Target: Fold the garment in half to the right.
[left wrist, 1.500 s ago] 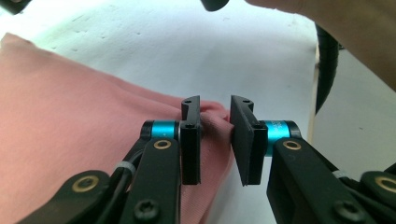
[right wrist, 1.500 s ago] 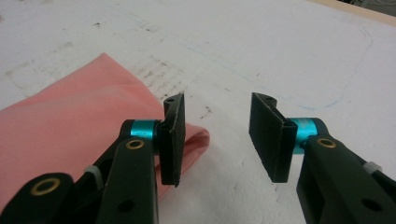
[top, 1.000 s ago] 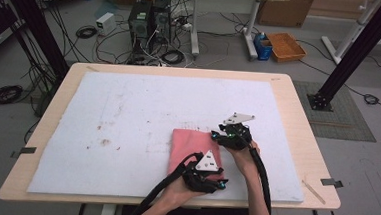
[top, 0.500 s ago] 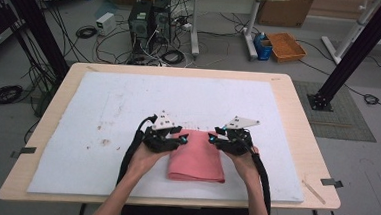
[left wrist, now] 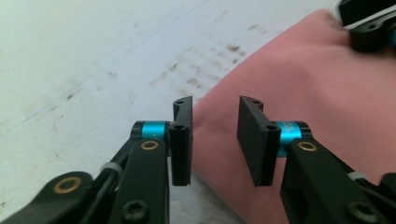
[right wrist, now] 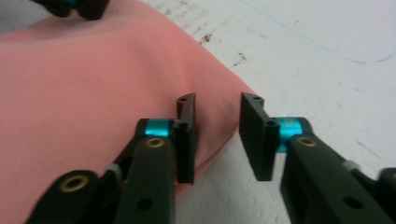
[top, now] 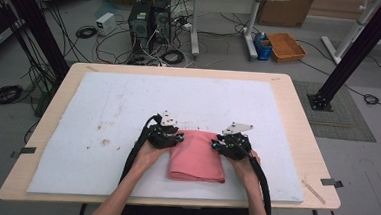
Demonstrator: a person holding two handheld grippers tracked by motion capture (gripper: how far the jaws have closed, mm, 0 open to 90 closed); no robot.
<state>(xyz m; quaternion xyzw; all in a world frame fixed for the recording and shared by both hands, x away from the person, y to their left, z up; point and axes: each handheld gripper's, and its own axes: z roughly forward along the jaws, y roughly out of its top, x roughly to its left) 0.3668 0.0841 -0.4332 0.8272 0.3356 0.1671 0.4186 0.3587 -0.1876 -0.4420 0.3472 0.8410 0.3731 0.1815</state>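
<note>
A folded pink cloth [top: 198, 160] lies on the white mat [top: 103, 107], near the table's front edge. My left gripper [top: 179, 138] sits at the cloth's far left corner and my right gripper [top: 215, 143] at its far right corner, both pointing inward. In the left gripper view the left gripper [left wrist: 215, 140] has a gap between its jaws, with the edge of the cloth [left wrist: 303, 84] lying in it. In the right gripper view the right gripper [right wrist: 217, 137] likewise straddles the edge of the cloth [right wrist: 93, 84]. Both pairs of jaws have just been closing; no pad visibly presses the fabric.
The mat carries brown stains [top: 105, 142] left of the cloth. The wooden table rim [top: 297, 124] frames the mat. On the floor beyond the table are computer towers [top: 149, 17], cables and an orange bin [top: 286, 46]. Black frame posts [top: 352, 47] stand at the right.
The left hand moved from the cloth's near edge to its far left corner, mostly in the first half second. The right gripper stayed at the far right corner.
</note>
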